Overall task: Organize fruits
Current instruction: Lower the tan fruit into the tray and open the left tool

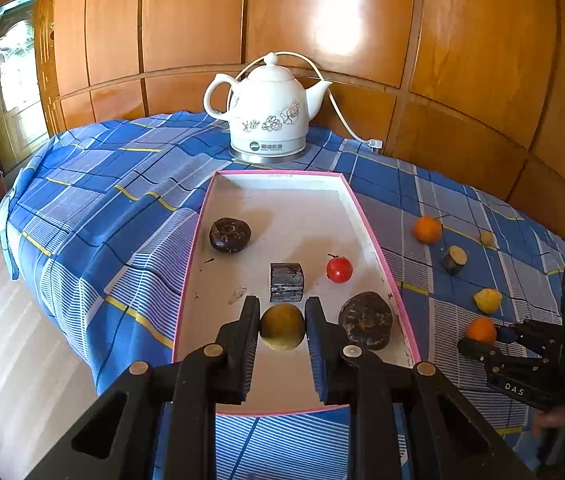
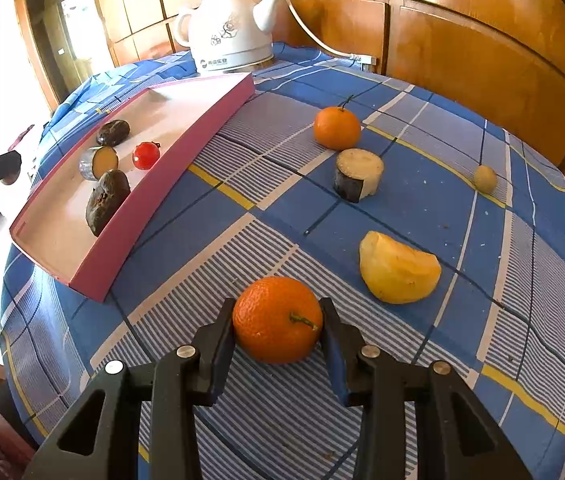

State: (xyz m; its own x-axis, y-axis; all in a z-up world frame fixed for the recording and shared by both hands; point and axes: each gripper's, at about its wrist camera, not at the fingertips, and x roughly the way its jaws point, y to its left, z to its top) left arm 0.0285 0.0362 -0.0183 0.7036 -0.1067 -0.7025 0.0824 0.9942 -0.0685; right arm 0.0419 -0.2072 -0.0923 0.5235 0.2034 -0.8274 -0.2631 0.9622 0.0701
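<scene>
My left gripper (image 1: 282, 326) is shut on a yellow-green round fruit (image 1: 282, 327) over the near end of the pink-rimmed tray (image 1: 366, 216). In the tray lie two dark wrinkled fruits (image 1: 229, 234) (image 1: 365, 320), a cut dark-skinned piece (image 1: 286, 282) and a red tomato (image 1: 339, 269). My right gripper (image 2: 278, 316) has its fingers against both sides of an orange (image 2: 277, 319) that rests on the blue checked cloth. On the cloth beyond lie a yellow fruit wedge (image 2: 398, 269), a cut dark-skinned chunk (image 2: 358, 175), a second orange (image 2: 337, 127) and a small yellowish ball (image 2: 485, 178).
A white ceramic kettle (image 1: 268, 110) with a cord stands at the back of the table, just behind the tray. Wooden wall panels (image 1: 482, 60) run behind the table. The round table edge drops to the floor on the left (image 1: 22, 340).
</scene>
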